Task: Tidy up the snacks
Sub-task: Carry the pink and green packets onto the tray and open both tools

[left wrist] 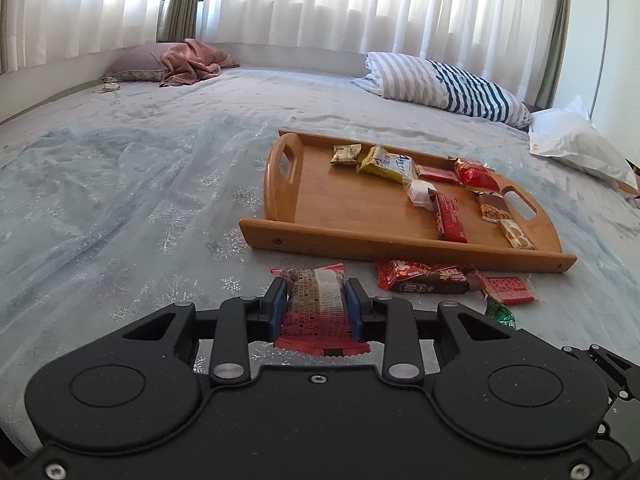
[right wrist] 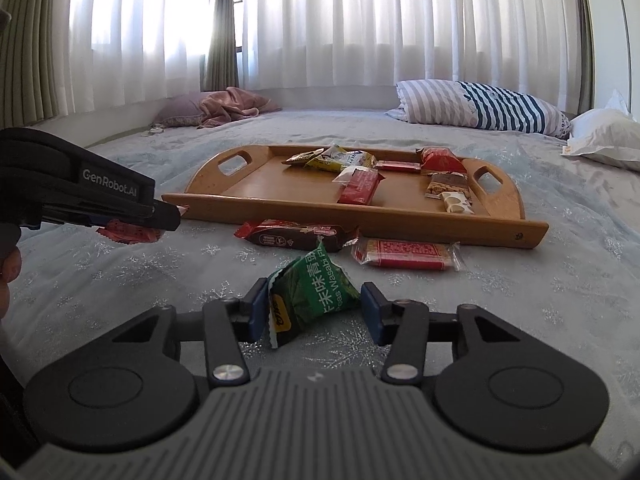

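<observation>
Snacks in crinkly wrappers (left wrist: pixel 440 184) already lie on the wooden handled tray (left wrist: pixel 348 204) at twelve o'clock – three wait on the bedspread (left wrist: pixel 120 200). Left gripper (left wrist: pixel 316 300) is clamped on a red bar (left wrist: pixel 316 300); right gripper (right wrist: pixel 316 312) stands apart around the green wasabi-pea pouch (right wrist: pixel 316 292), not pinching.

**What the views are hiding**

In the right wrist view, the left gripper (right wrist: pixel 166 216) is covering most of its red packet (right wrist: pixel 128 235), and the frame edge is cutting off the hand (right wrist: pixel 9 276) holding it. The green wasabi-pea packet (left wrist: pixel 501 314) is showing only a corner in the left wrist view. Small objects (left wrist: pixel 106 88) beside the far pillow (left wrist: pixel 138 63) are staying too small to identify.
</observation>
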Demonstrator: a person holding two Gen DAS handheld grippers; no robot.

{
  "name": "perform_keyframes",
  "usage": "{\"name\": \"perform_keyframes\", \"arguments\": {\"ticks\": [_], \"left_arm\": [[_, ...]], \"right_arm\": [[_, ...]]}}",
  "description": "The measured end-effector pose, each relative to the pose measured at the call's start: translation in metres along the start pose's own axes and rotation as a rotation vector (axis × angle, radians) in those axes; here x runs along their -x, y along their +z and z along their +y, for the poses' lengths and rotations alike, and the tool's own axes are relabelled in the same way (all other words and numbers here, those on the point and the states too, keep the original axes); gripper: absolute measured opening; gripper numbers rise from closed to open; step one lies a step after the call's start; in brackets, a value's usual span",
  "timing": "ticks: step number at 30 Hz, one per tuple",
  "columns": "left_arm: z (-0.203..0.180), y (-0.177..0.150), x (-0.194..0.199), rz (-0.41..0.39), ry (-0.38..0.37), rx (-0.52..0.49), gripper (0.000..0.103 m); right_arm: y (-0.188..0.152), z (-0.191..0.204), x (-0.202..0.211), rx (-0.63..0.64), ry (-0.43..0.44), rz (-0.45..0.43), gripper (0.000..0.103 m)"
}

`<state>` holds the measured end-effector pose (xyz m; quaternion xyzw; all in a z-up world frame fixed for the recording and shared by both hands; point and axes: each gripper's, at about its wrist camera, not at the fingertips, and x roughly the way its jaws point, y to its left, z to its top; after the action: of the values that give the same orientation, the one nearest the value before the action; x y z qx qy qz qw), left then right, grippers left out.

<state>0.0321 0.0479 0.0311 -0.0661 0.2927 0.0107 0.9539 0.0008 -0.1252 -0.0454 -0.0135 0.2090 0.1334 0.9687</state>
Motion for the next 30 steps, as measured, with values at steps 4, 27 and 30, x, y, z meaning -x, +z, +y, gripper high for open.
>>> {"name": "perform_keyframes", "arguments": {"ticks": [4, 27, 30], "left_arm": [[-0.007, -0.001, 0.000, 0.002, -0.017, -0.021, 0.030], [-0.026, 0.084, -0.037, -0.003, -0.150, -0.106, 0.030], [-0.030, 0.092, -0.047, 0.002, -0.146, -0.109, 0.030]], "right_arm": [[0.002, 0.003, 0.003, 0.030, -0.010, -0.006, 0.048], [0.080, -0.070, -0.029, -0.012, -0.075, -0.080, 0.048], [0.089, -0.078, -0.038, -0.015, -0.079, -0.080, 0.048]]}}
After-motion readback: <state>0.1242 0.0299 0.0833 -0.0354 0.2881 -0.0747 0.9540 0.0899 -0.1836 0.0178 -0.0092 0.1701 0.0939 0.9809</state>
